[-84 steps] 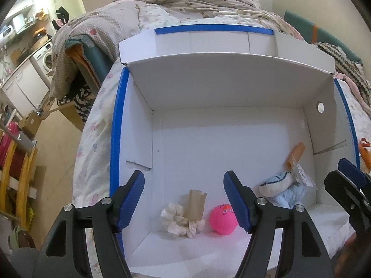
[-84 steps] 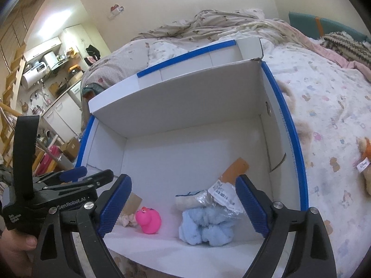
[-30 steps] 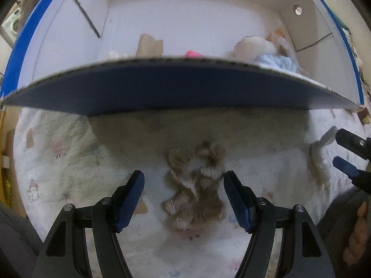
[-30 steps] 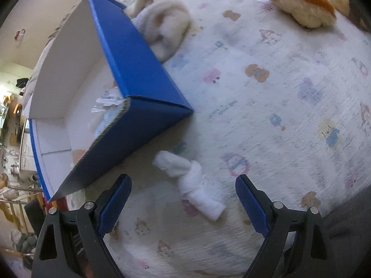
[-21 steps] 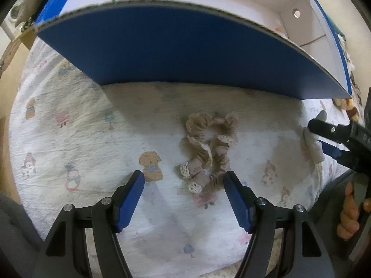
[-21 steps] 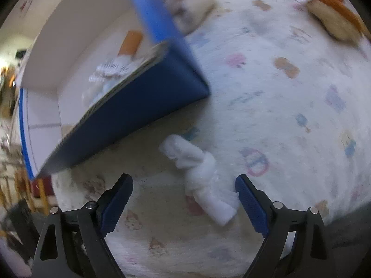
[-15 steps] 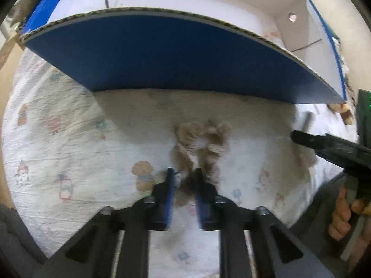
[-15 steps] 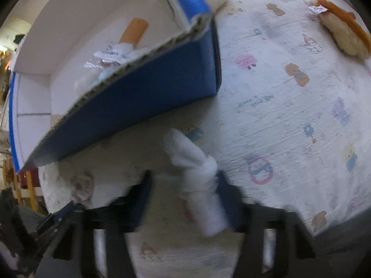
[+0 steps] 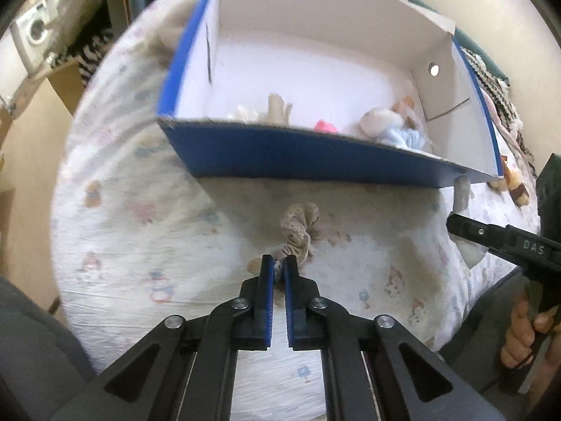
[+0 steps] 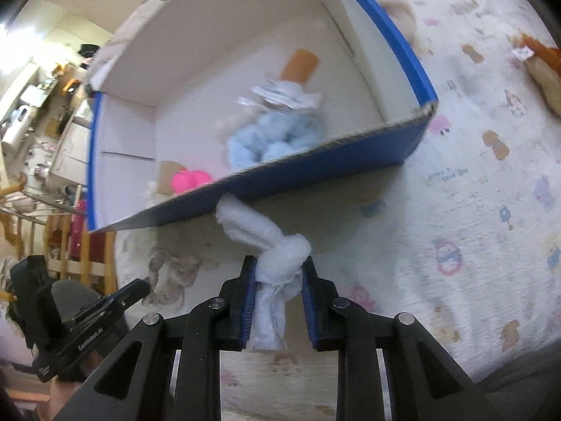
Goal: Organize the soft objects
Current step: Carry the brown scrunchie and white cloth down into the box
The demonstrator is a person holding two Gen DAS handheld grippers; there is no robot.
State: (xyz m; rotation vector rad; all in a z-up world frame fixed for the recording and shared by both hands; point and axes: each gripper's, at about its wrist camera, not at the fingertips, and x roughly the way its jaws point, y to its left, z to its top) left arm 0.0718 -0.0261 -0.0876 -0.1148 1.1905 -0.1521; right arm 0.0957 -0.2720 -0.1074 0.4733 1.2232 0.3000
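Soft things are being gathered off the bed (image 9: 133,231) two at a time. The left gripper (image 9: 279,269) has its jaws drawn almost together on the near end of a beige scrunchie (image 9: 299,228), which trails away from the tips toward the box (image 9: 315,156) and looks to hang a little above the printed bedsheet. The right gripper (image 10: 277,273) has its jaws closed partway around a white knotted sock (image 10: 277,249); the knot bulges above the blue pads and the far end of the sock reaches up to touch the box's near wall.

That blue-and-white cardboard box sits on the bed just beyond both grippers, its open top facing up. Inside lie a pink ball (image 10: 191,179), a fluffy light-blue item (image 10: 277,140) with a paper tag, and at the left a cream frilly piece beside a cardboard tube (image 9: 278,108). Off to the right on the sheet an orange plush (image 10: 541,66) waits outside the box.

By my reading, both pickups are made and the carrying step is in hand. The next move calls for lifting each piece high enough to clear the near wall, bringing it over the open interior, and only then letting go. The sock's far end is against that wall, so it could catch on the rim if raised too little, and the scrunchie's pinch is at one end only, so it may swing.
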